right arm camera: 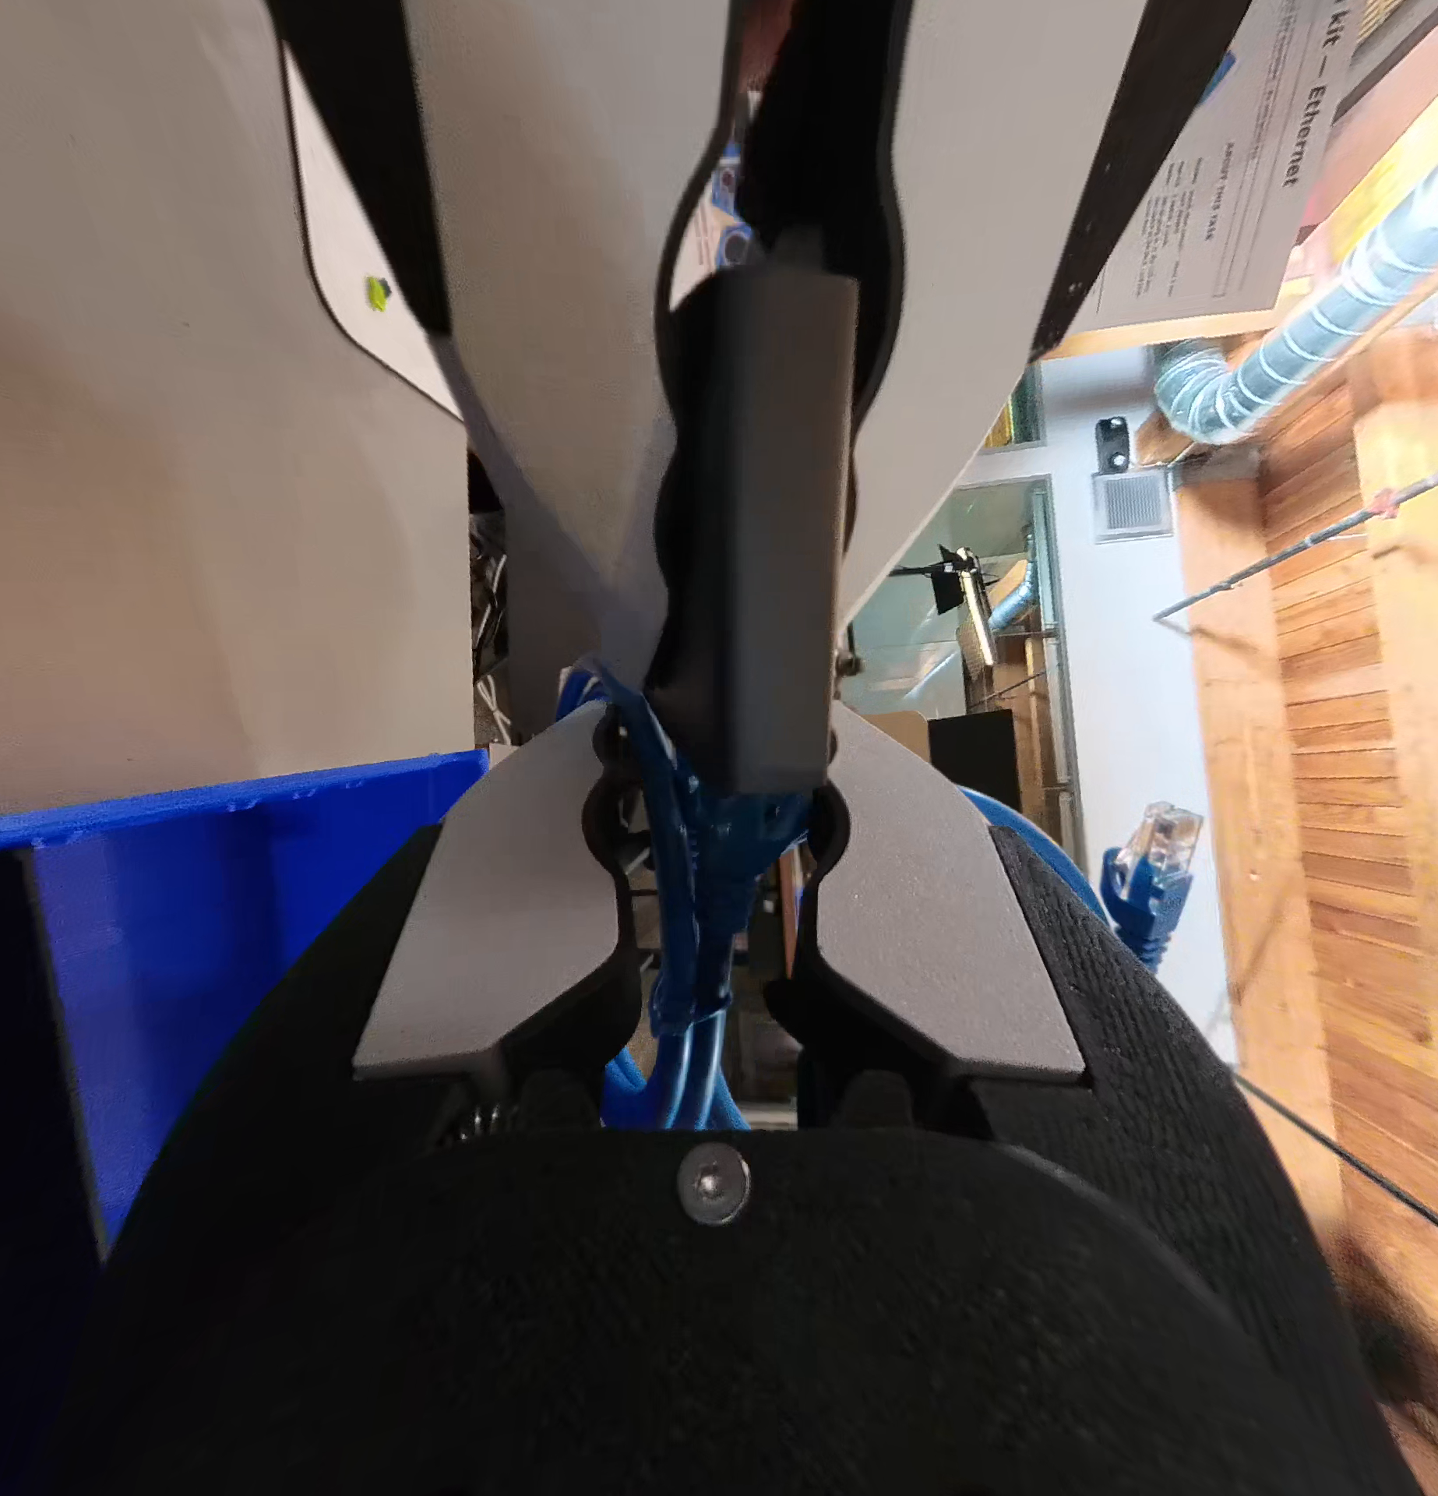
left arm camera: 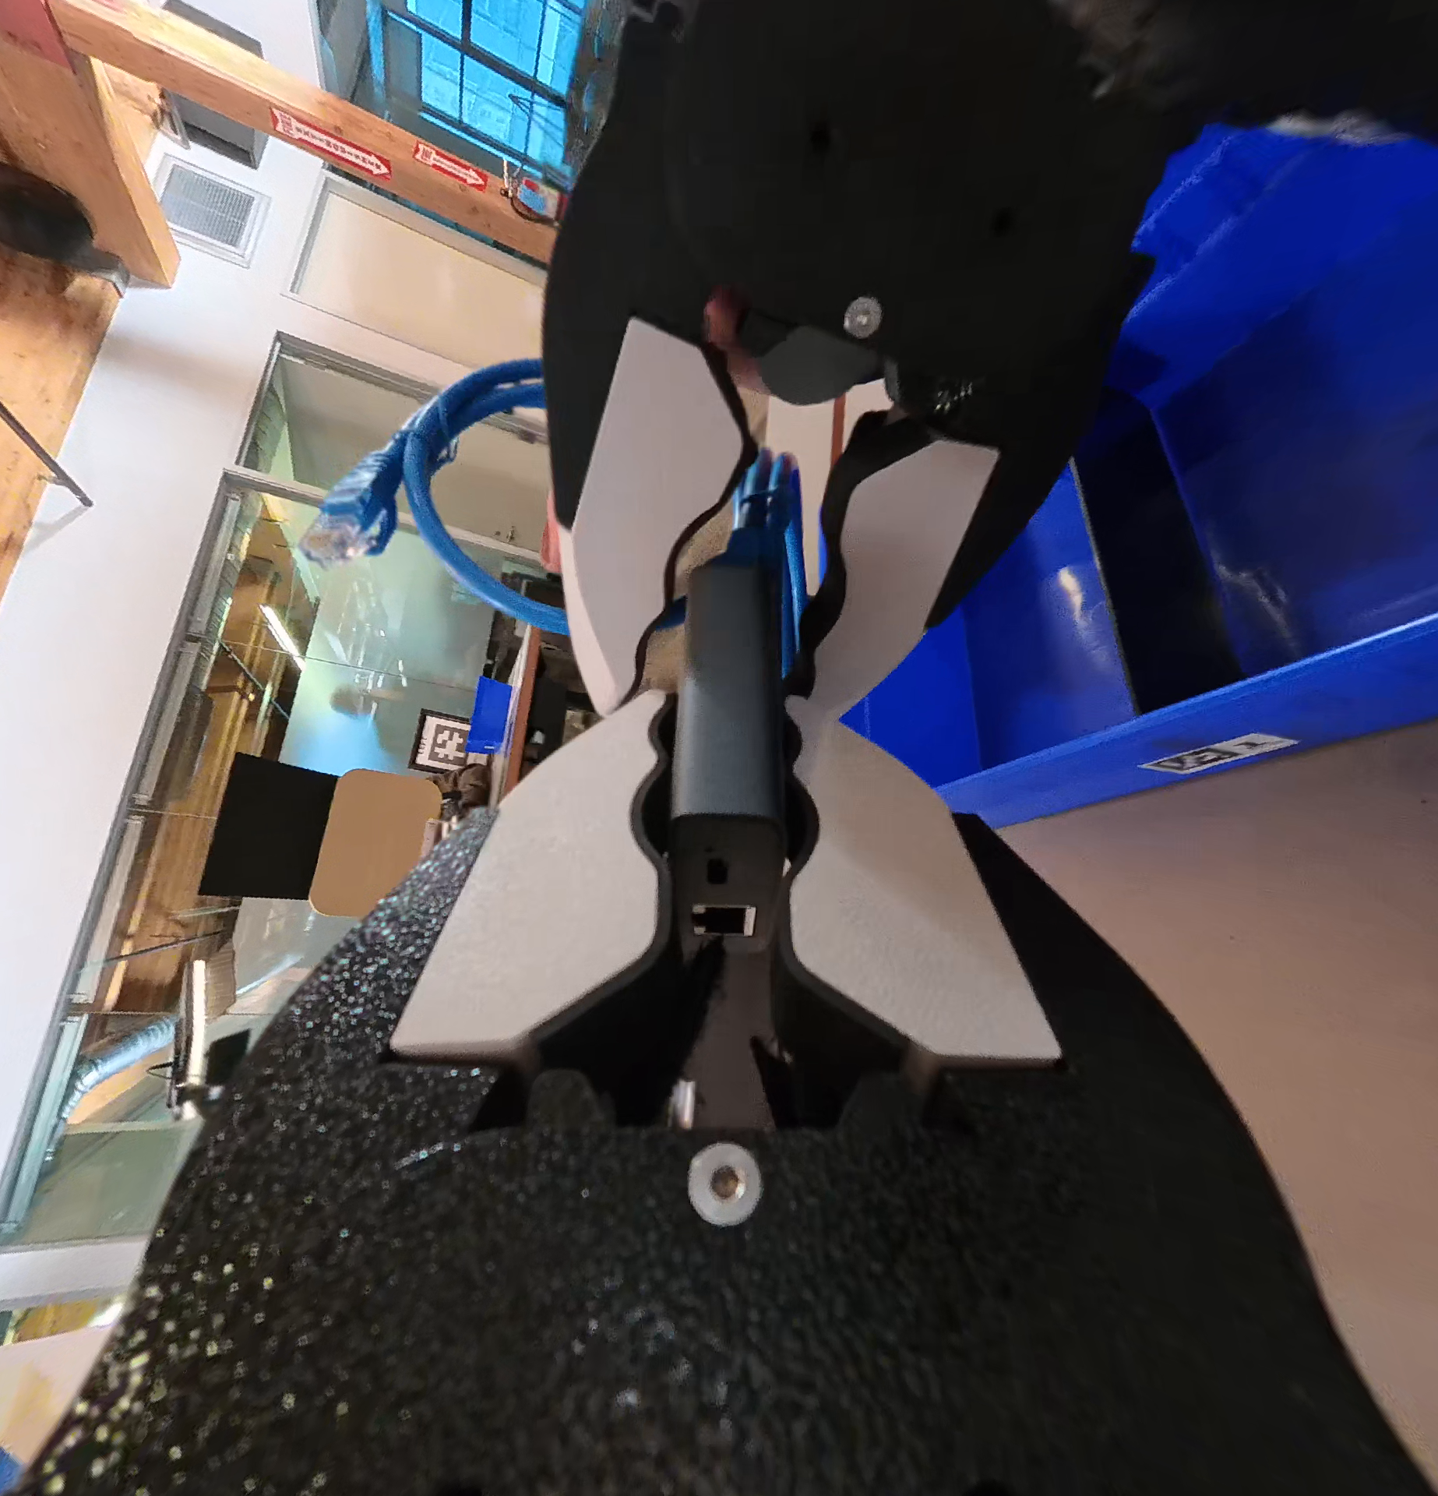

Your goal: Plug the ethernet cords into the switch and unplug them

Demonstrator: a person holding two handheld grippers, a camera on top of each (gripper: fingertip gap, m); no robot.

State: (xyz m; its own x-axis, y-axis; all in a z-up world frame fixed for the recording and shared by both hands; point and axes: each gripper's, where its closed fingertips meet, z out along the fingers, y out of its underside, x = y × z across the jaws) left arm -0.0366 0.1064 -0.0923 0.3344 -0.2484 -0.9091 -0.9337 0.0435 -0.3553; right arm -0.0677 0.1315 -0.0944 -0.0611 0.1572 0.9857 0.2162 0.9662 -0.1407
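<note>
My left gripper (left arm camera: 728, 724) is shut on a dark grey rectangular adapter (left arm camera: 725, 648), whose near end shows a small port (left arm camera: 724, 920). My right gripper (right arm camera: 720, 728) faces it tip to tip and is shut on the plug end of a blue network cable (right arm camera: 728, 842). That end meets the far end of the adapter (right arm camera: 760, 526). The cable loops out to the side, and its free clear plug (left arm camera: 347, 518) hangs in the air; it also shows in the right wrist view (right arm camera: 1161, 842). Both grippers are held above the table.
A blue plastic bin (left arm camera: 1266, 405) stands on the beige table (left arm camera: 1266, 1012) right beside the grippers; it shows in the right wrist view (right arm camera: 214, 890) too. A printed paper sheet (right arm camera: 1201, 162) lies on the table. Glass partitions and wooden beams are behind. Less than 4 cm separates the two grippers' tips.
</note>
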